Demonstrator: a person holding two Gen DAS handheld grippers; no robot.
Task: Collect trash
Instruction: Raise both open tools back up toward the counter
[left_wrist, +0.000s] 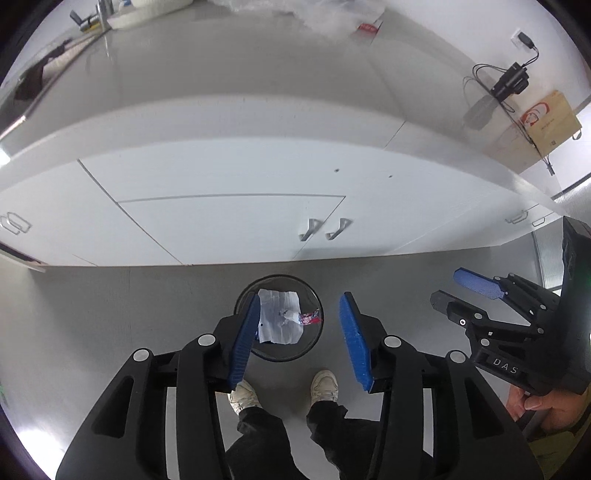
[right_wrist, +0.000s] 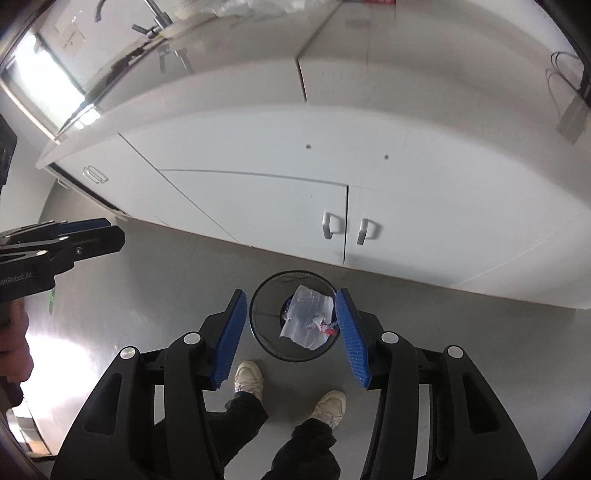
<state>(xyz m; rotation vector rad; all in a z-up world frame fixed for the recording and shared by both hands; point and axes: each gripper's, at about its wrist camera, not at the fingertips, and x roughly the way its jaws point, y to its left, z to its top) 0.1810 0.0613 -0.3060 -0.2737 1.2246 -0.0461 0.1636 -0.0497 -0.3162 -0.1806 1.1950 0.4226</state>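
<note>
Both views are bright and evenly lit, with cool, slightly washed-out colour. Strong glare comes off the window (right_wrist: 48, 85) at the upper left of the right wrist view and reflects on the glossy surface (left_wrist: 229, 62). The grey floor (right_wrist: 92, 332) shows a pale sheen and only soft shadows. Fisheye distortion bows the cabinet (left_wrist: 221, 177) edges into curves, and the corners fall to black. Far items along the top edge look smeared and soft.

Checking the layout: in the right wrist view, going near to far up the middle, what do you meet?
Shoes → black mesh bin with white paper inside → cabinet door handles → countertop → faucet.
</note>
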